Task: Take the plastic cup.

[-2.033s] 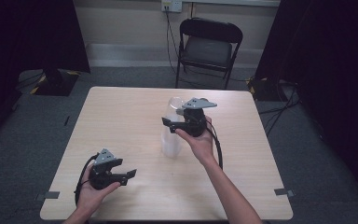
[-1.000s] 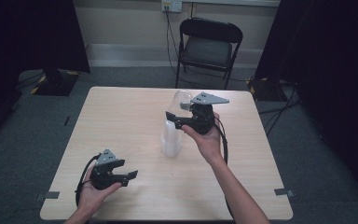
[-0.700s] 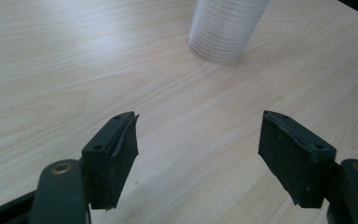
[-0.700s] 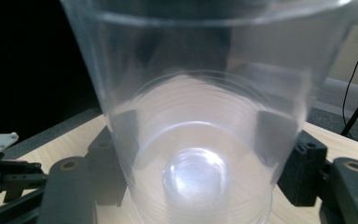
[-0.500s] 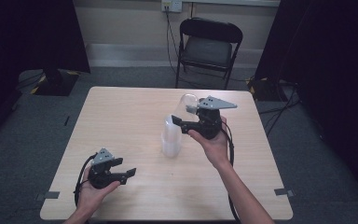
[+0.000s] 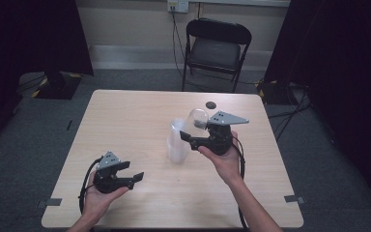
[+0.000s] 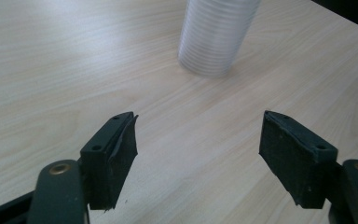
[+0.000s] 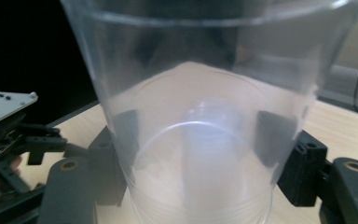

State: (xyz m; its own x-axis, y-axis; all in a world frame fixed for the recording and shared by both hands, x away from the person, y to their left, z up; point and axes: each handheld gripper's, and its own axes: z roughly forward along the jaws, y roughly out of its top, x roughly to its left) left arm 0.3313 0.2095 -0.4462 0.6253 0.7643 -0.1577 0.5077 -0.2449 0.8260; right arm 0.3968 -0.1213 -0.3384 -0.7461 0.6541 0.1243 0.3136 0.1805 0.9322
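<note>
Seen from the high view, the right gripper [image 6: 189, 137] grasps a clear plastic cup [image 6: 195, 122] lifted above the middle of the table [image 6: 125, 121], tilted and just beside the top of a stack of cups [image 6: 178, 142] standing near the table's centre. The left gripper [image 6: 136, 178] rests in the person's hand near the front left corner, jaws apart and empty. A small dark disc [image 6: 211, 104] lies close to the far edge.

In the left gripper view, the released jaws frame bare wood, the ribbed stack of cups [image 7: 216, 35] upright beyond them.

In the right gripper view, both pads [image 8: 270, 137] press the sides of the clear plastic cup [image 8: 200, 116], through which the stack below appears blurred; the left gripper [image 8: 9, 126] sits at the left edge.
</note>
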